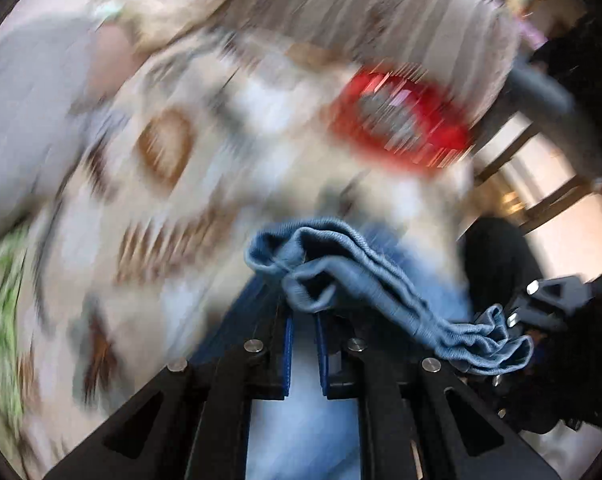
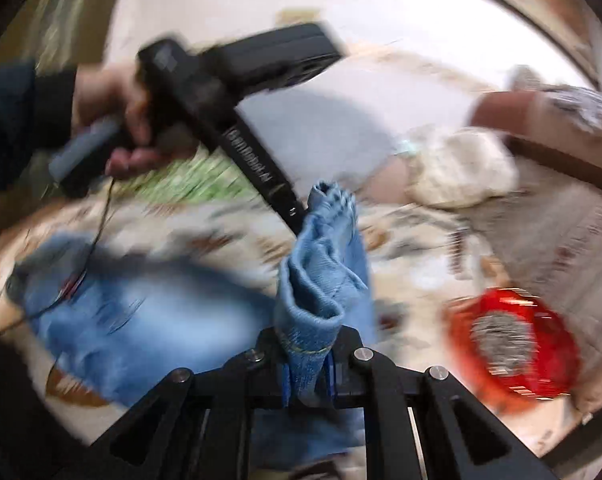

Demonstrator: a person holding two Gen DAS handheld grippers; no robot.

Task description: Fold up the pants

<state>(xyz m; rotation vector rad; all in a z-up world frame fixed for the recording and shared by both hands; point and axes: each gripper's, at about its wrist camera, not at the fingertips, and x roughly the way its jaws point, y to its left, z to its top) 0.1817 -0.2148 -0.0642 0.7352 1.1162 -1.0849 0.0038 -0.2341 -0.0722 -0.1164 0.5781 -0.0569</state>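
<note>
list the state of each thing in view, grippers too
left gripper: shut on the pants' elastic waistband
right gripper: shut on a bunched denim edge
pants: blue denim, partly lifted, the rest lying on the bed
bedspread: patterned, spread flat under the pants
red pack: lying on the bedspread, blurred

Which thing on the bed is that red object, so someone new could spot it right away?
Start from the patterned bedspread covering the bed, then go to the side away from the blue jeans. There lies a round red object with a silvery, blurred centre; what it is cannot be told. It is the only red thing there.
</note>
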